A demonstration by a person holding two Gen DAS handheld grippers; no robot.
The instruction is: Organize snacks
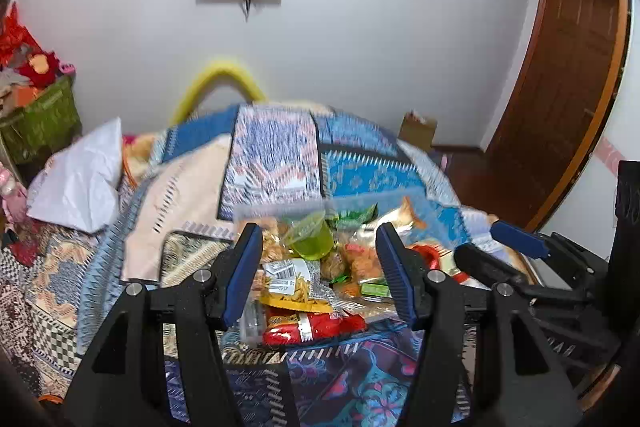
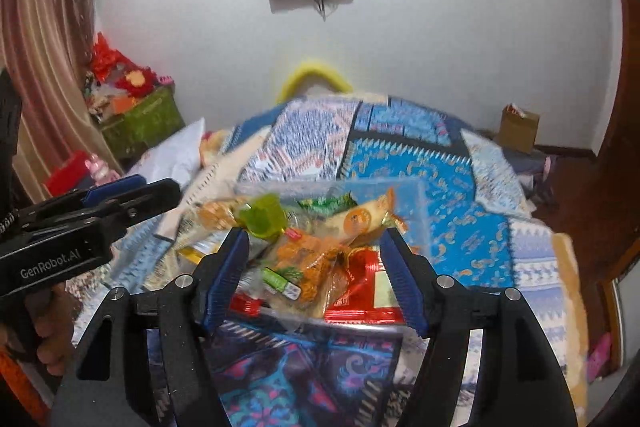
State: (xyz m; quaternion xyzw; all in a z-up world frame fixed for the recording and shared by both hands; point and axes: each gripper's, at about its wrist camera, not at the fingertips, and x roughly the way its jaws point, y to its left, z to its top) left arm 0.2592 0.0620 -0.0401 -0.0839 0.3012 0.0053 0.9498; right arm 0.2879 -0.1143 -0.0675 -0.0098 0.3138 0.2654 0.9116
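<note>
Both grippers hang side by side, the left gripper (image 1: 318,275) and the right gripper (image 2: 314,277) each with jaws spread wide and apparently empty, a hand (image 2: 48,331) gripping the left one's handle.

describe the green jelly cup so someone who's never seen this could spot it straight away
Start at the patchwork bedspread, then find the clear plastic bin heaped with snack packets on it. The jelly cup lies tipped on top of the pile near the bin's far side. It is the only translucent lime-green tub; everything around it is a flat foil or plastic wrapper.
</note>
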